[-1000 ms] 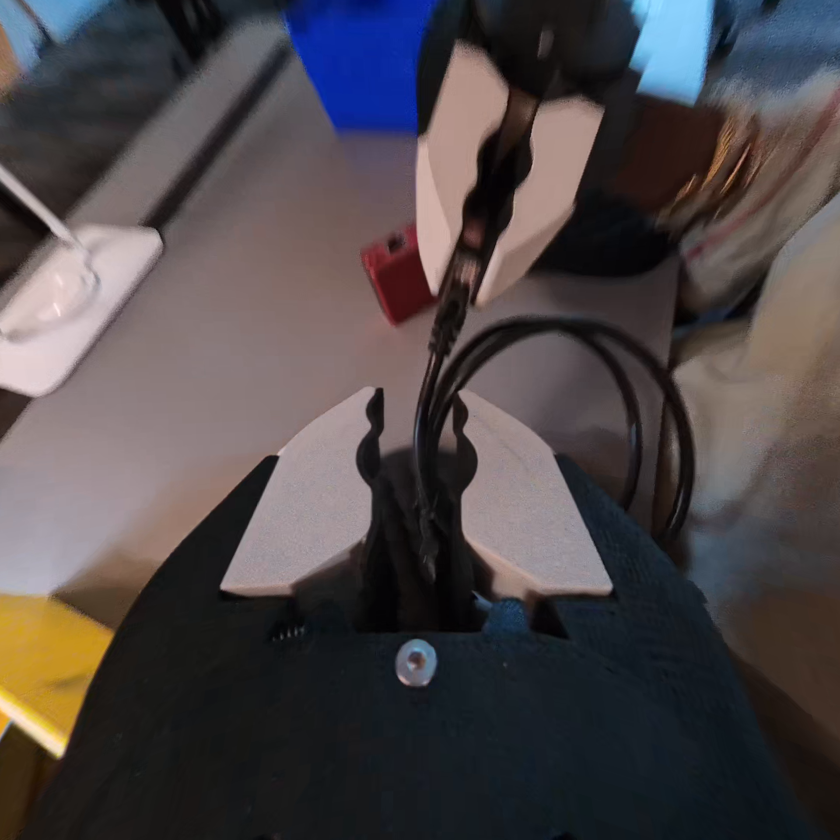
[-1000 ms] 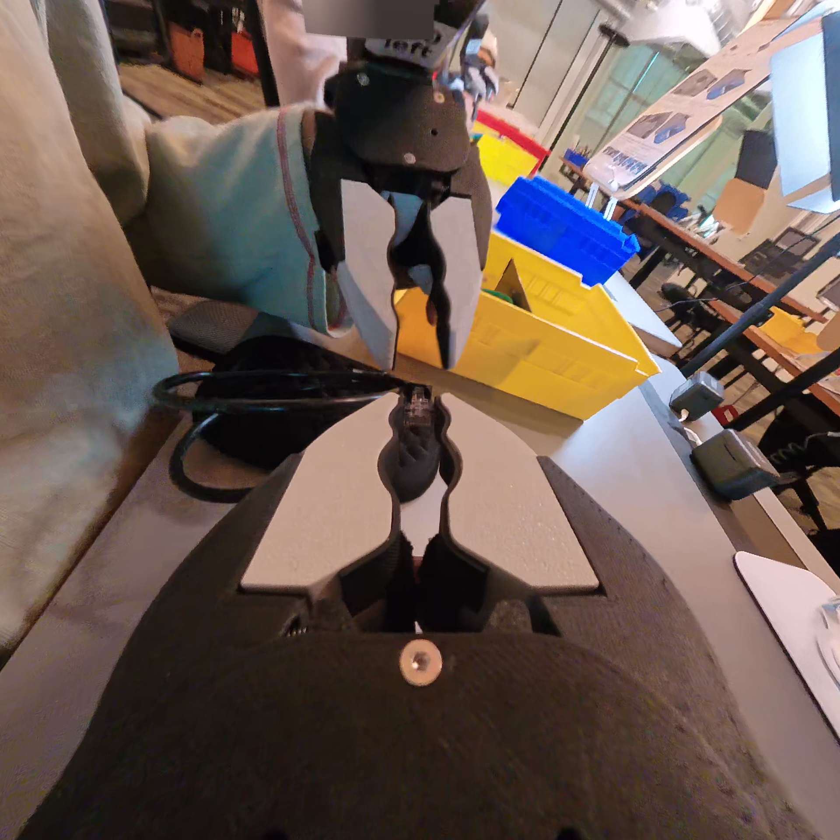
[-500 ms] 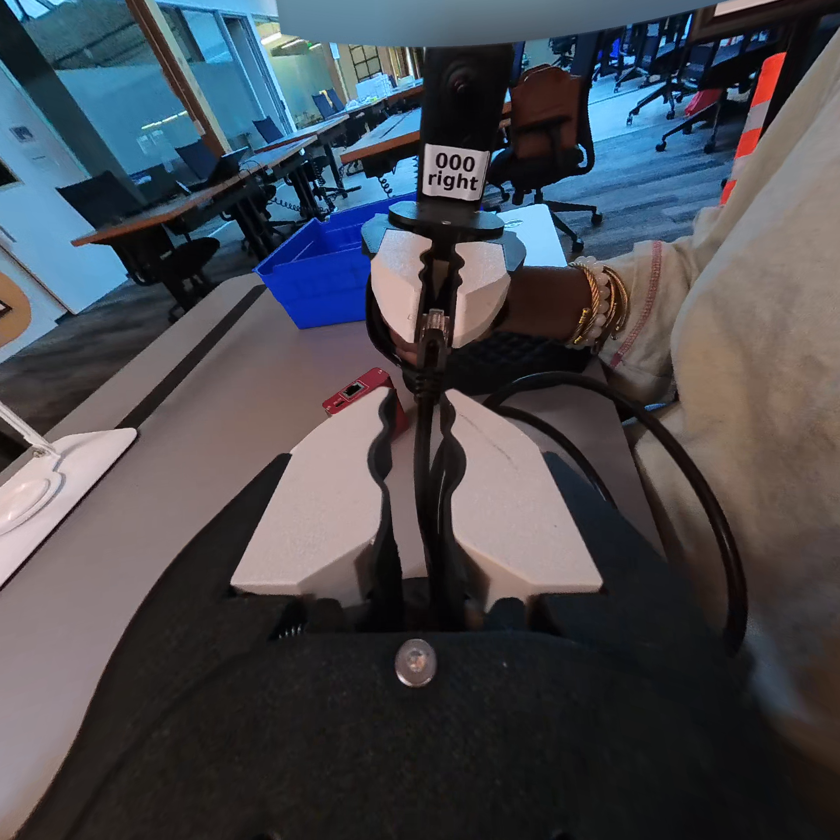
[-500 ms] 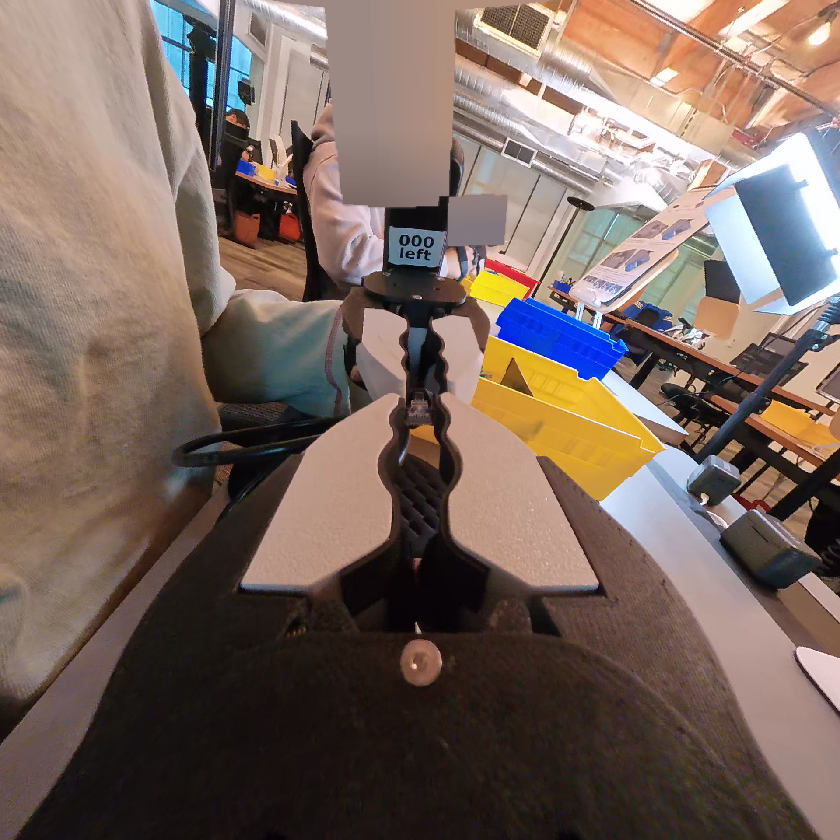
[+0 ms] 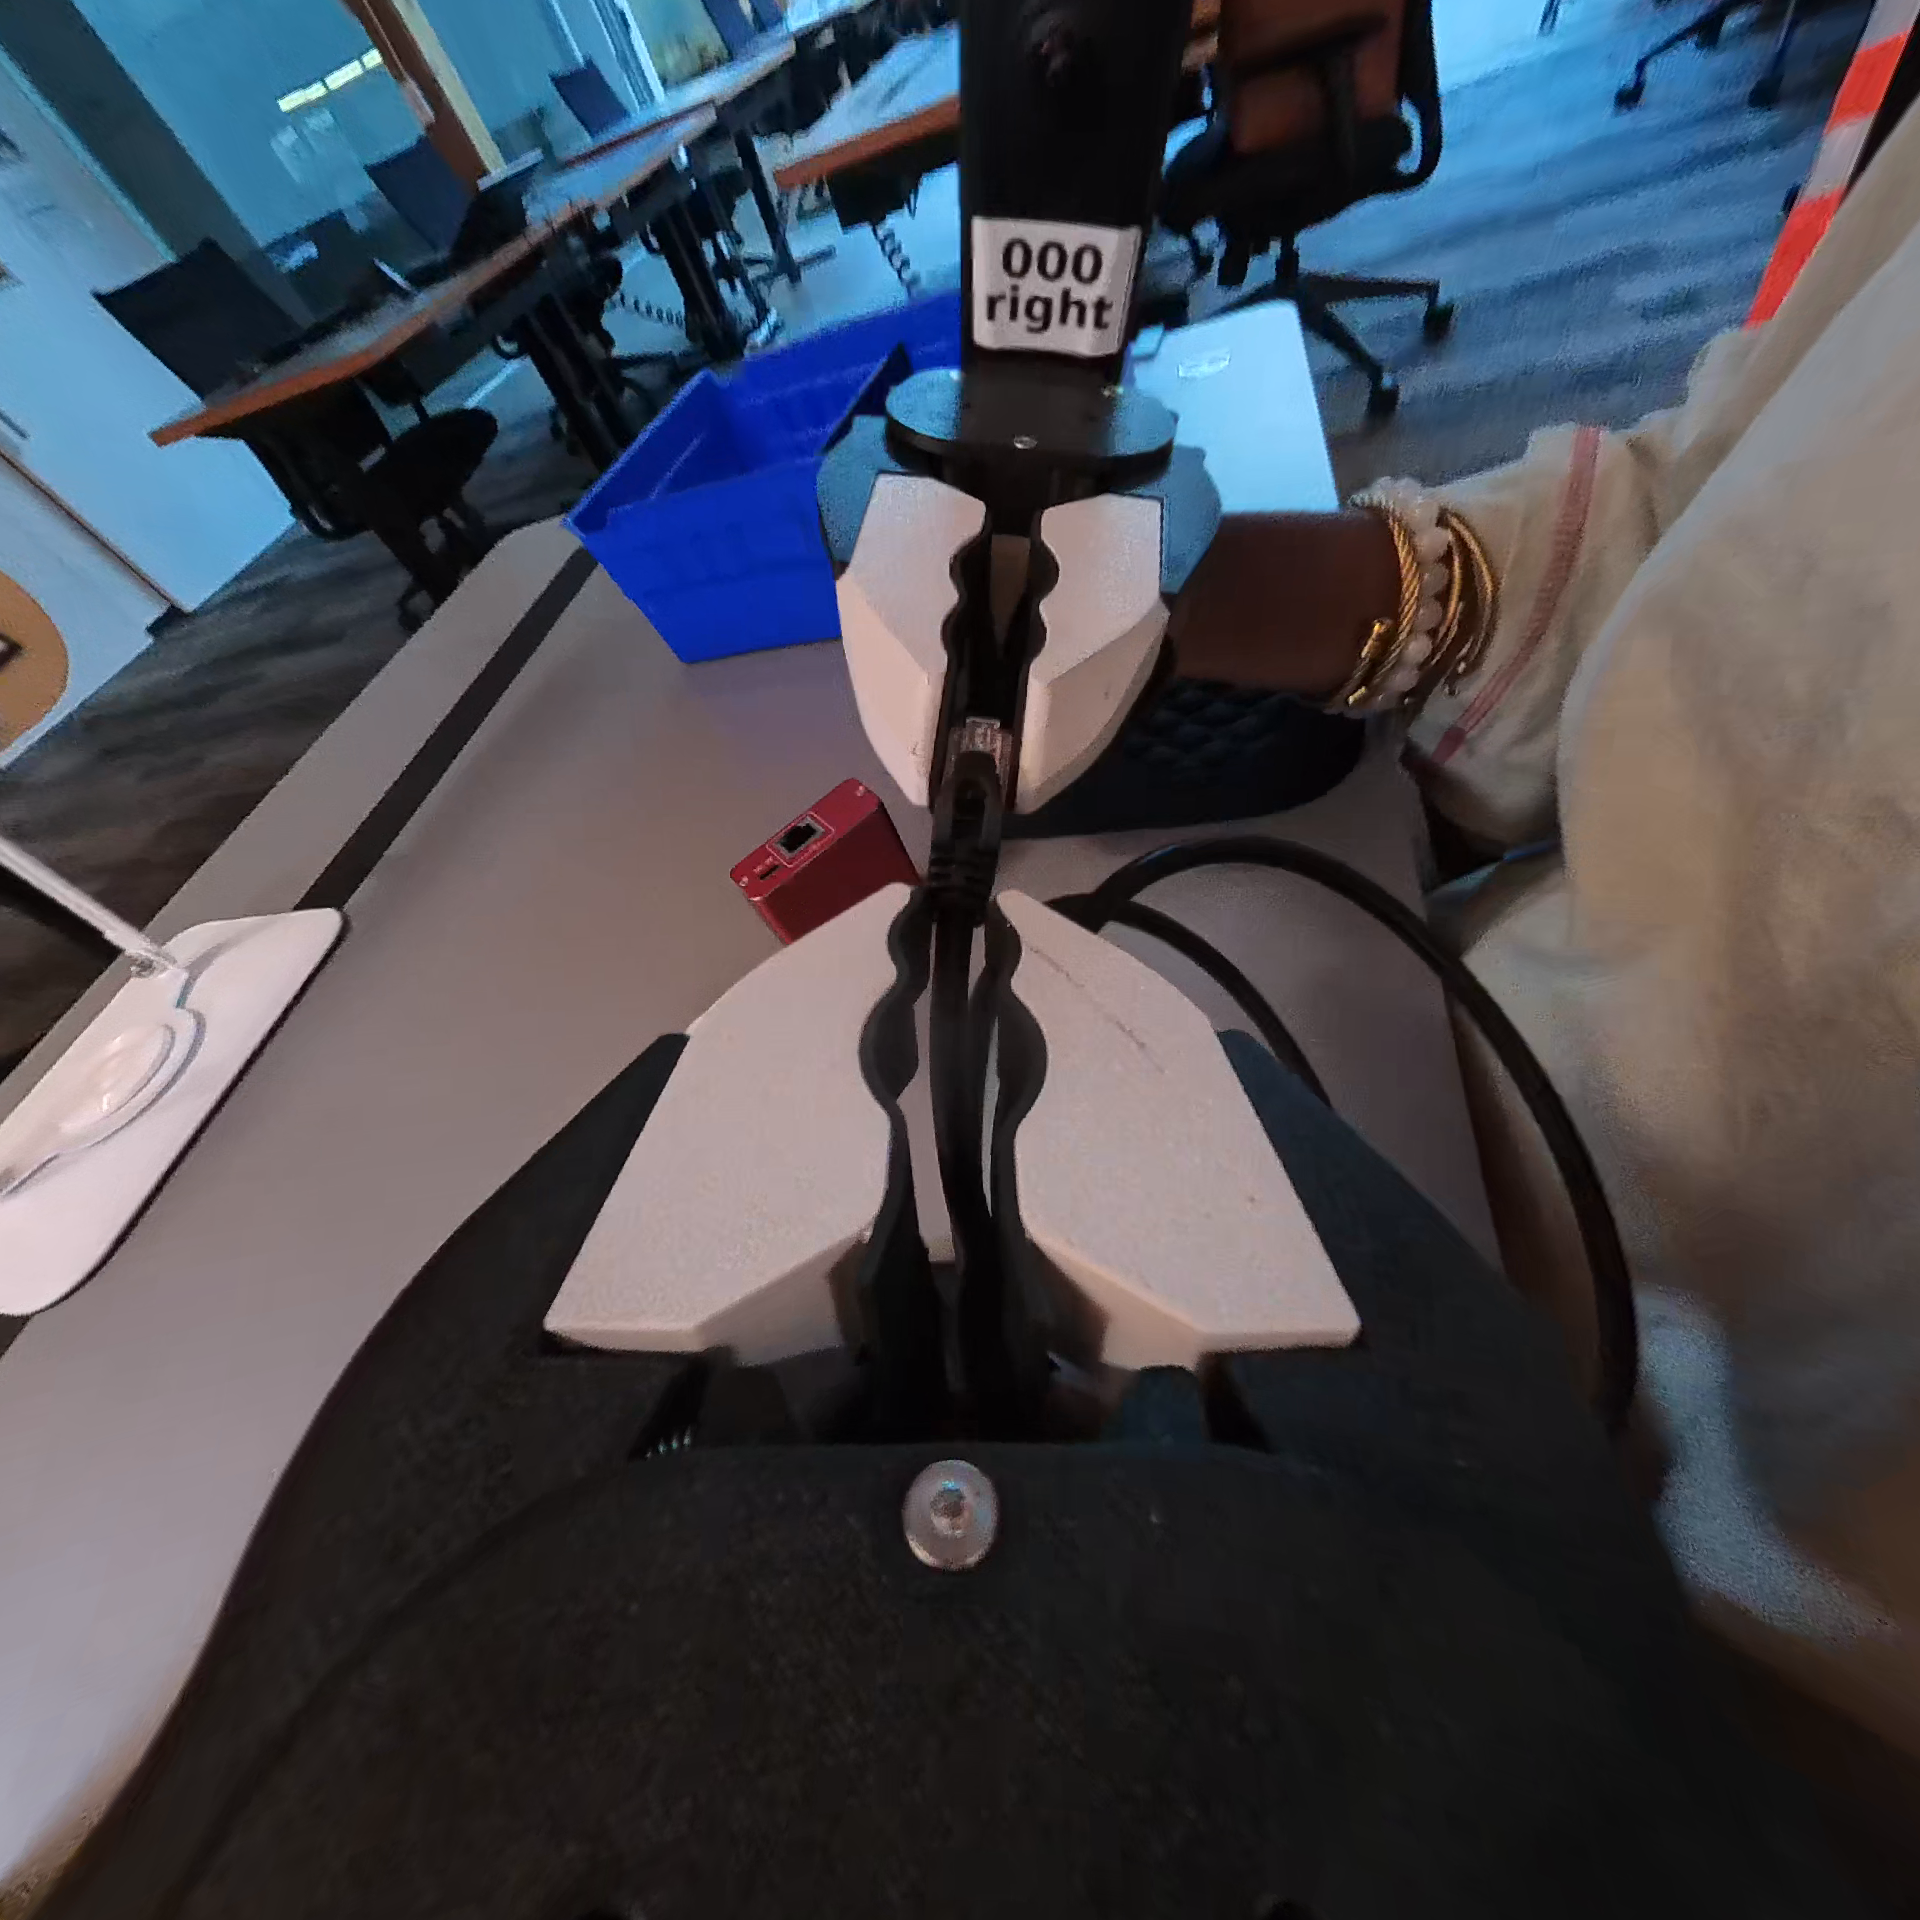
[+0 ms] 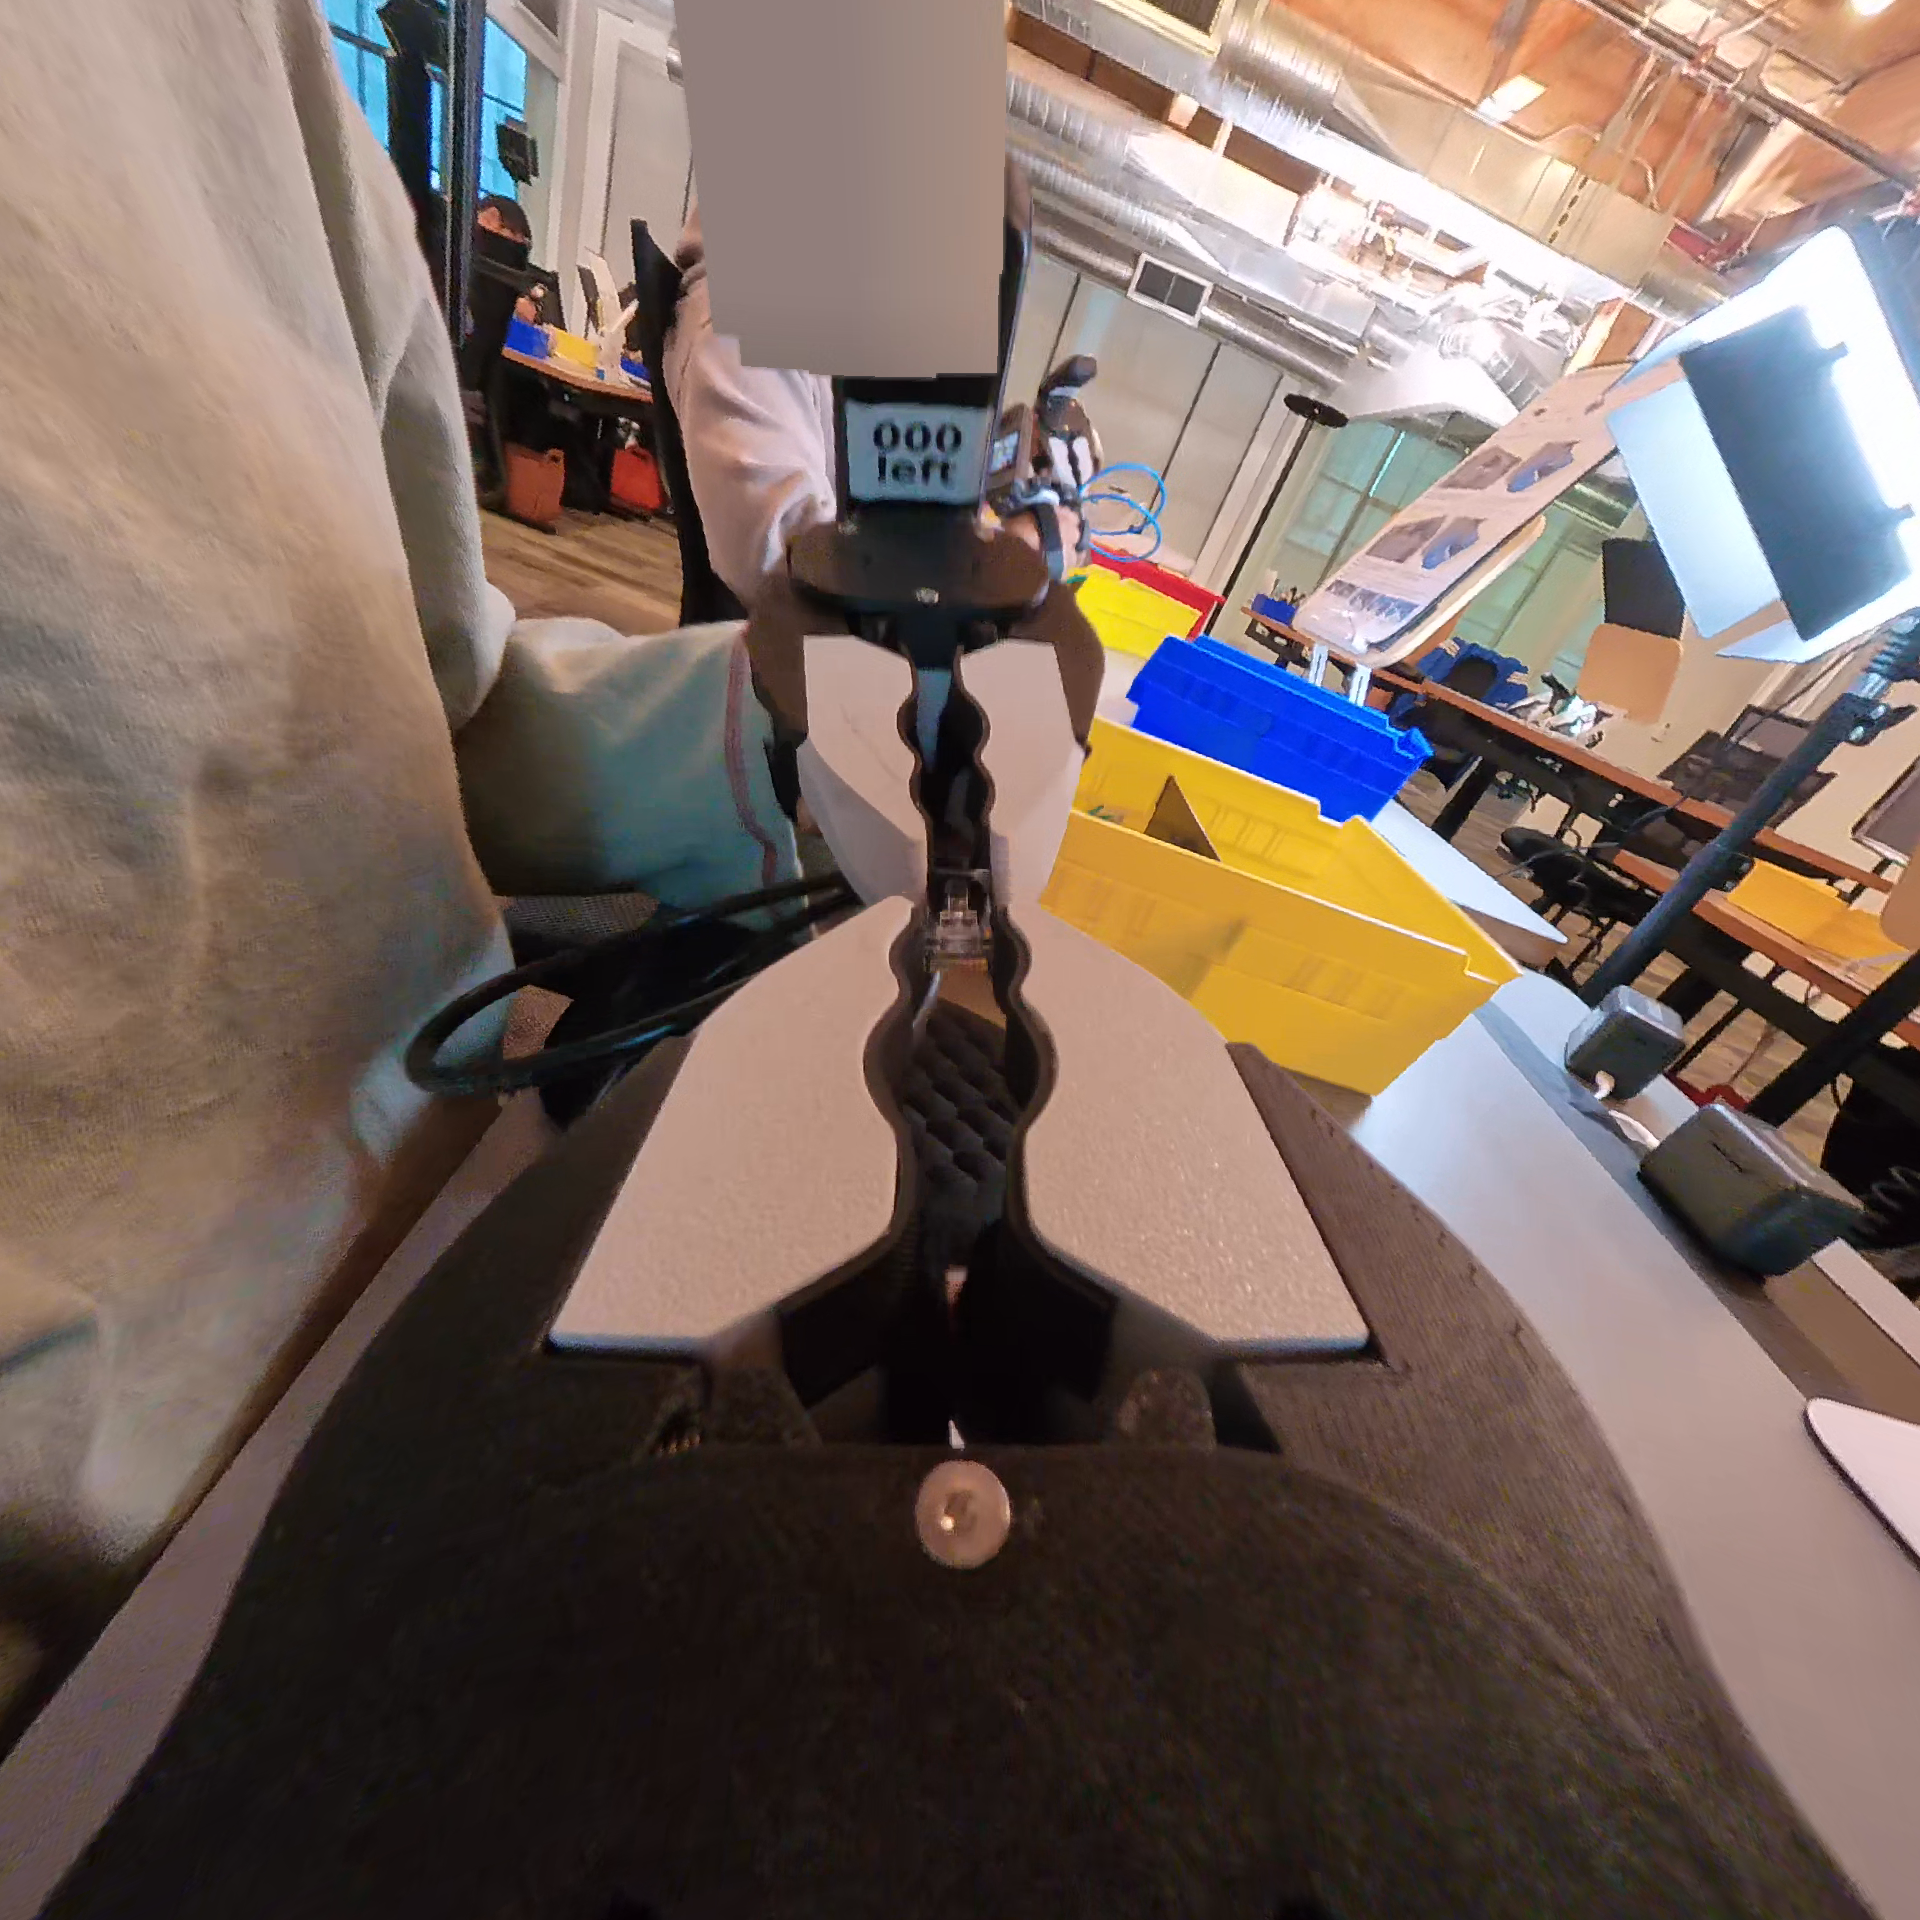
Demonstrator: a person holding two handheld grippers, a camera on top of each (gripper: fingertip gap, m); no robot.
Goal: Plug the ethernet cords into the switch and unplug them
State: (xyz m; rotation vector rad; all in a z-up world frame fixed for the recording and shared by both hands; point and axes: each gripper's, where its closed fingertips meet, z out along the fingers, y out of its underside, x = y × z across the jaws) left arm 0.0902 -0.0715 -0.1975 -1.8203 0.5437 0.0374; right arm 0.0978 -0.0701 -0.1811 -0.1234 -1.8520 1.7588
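Observation:
A black ethernet cord [image 5: 951, 1091] runs between my left gripper's [image 5: 951, 909] fingers, which are shut on it. Its clear plug [image 5: 977, 743] sticks out ahead into the tips of my right gripper [image 5: 977, 790], which faces the left one. In the right wrist view my right gripper [image 6: 956, 930] is shut on the plug [image 6: 956, 920], with the left gripper [image 6: 951, 862] just beyond. The cord's slack [image 5: 1455, 997] loops toward the person's body. The red switch [image 5: 826, 857] lies on the grey table [image 5: 468, 987] below and left of the plug, port facing up-left.
A blue bin [image 5: 727, 540] stands behind the switch. A white lamp base [image 5: 135, 1060] sits at the left edge. A yellow bin [image 6: 1278, 935] and a dark adapter [image 6: 1735, 1195] are on the table. The person's sleeve [image 5: 1714, 831] fills the right side. Only a small space, under 4 cm, lies between the two pairs of fingers. The red switch [image 5: 826, 857] is about 15 cm from both grippers' fingertips.
My left gripper was open around the cord a second ago and has shut on it. Both grippers have tilted up from pointing at the table to level, facing each other.

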